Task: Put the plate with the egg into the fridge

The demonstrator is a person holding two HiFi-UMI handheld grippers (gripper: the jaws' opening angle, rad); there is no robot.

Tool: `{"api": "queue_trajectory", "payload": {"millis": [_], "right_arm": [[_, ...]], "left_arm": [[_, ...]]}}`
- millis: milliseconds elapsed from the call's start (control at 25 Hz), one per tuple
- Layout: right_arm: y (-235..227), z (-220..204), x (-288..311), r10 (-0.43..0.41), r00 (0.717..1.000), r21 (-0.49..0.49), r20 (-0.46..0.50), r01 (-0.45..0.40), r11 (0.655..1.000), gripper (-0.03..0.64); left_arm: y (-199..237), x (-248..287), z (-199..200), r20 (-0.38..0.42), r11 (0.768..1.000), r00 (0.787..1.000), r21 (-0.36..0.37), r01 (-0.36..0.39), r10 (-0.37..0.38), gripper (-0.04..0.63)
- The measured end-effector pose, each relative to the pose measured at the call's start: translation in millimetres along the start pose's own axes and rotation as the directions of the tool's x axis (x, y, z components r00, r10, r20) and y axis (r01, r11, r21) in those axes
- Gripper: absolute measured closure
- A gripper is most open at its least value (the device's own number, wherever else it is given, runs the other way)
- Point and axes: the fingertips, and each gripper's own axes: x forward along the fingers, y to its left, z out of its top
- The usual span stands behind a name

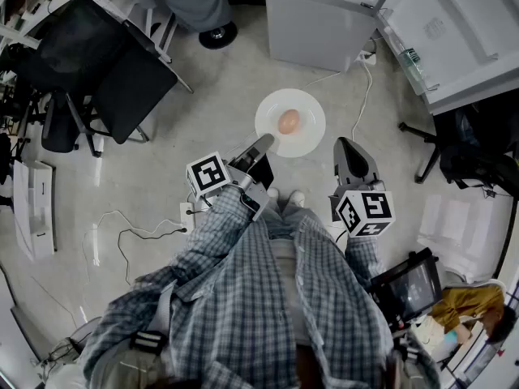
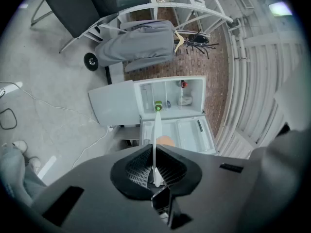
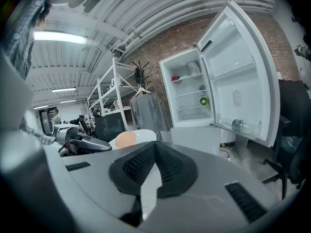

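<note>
A white plate (image 1: 308, 136) with a brown egg (image 1: 289, 121) on it hangs level above the floor, in front of the open fridge (image 1: 324, 23). My left gripper (image 1: 263, 145) is shut on the plate's near rim. In the left gripper view the plate (image 2: 157, 135) runs edge-on between the jaws, with the egg (image 2: 167, 141) just behind it and the fridge shelves (image 2: 170, 98) beyond. My right gripper (image 1: 349, 147) hangs to the right of the plate, shut and empty. In the right gripper view, the egg (image 3: 125, 139) and plate (image 3: 144, 135) show at the left.
The fridge door (image 1: 454, 39) stands open to the right, with a bottle (image 3: 237, 125) in its shelf. Black chairs (image 1: 105, 63) stand at the left and an office chair (image 1: 470, 152) at the right. Cables (image 1: 138, 233) lie on the floor, and a person's shoe (image 1: 217, 35) is near the fridge.
</note>
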Motion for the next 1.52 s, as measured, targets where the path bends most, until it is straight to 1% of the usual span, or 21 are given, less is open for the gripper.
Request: {"api": "queue_trajectory", "payload": {"millis": [80, 240, 440, 640, 840, 960, 1280, 1360, 1520], "right_arm": [[0, 0, 0, -0.001, 1.0, 0.0, -0.002, 0.001, 1.0, 0.611], [0, 1, 0, -0.004, 1.0, -0.004, -0.004, 0.004, 1.0, 0.611], [0, -3, 1, -0.025, 0.999, -0.019, -0.02, 0.025, 1.0, 0.611], [1, -4, 1, -0.036, 0.999, -0.013, -0.022, 0.036, 0.999, 0.611], [4, -4, 6, -0.047, 0.999, -0.014, -0.024, 0.046, 0.999, 0.611], [6, -2, 11, -0.055, 0.998, -0.017, -0.02, 0.055, 0.998, 0.611], [22, -2, 23, -0.088, 0.996, -0.011, -0.007, 0.088, 0.996, 0.611], [25, -4, 23, -0.094, 0.996, -0.011, -0.011, 0.094, 0.996, 0.611], [35, -8, 24, -0.1, 0.995, -0.012, -0.012, 0.1, 0.995, 0.611]], "left_arm": [[0, 0, 0, 0.003, 1.0, 1.0, -0.008, 0.001, -0.001, 0.58], [3, -1, 1, -0.005, 1.0, 1.0, 0.006, -0.017, 0.017, 0.58], [1, 3, 0, -0.016, 1.0, 1.0, -0.013, 0.008, -0.008, 0.58], [6, 1, 3, -0.029, 1.0, 0.999, 0.002, -0.015, 0.015, 0.58], [5, 1, 9, -0.028, 1.0, 1.0, -0.017, 0.005, -0.005, 0.58], [7, -1, 16, -0.034, 1.0, 0.999, -0.005, -0.003, 0.003, 0.58], [4, -11, 36, -0.059, 1.0, 0.998, 0.005, 0.018, -0.017, 0.58], [7, -15, 37, -0.068, 1.0, 0.998, 0.016, 0.002, -0.001, 0.58], [6, -22, 38, -0.083, 1.0, 0.996, 0.017, 0.018, -0.017, 0.58]]}}
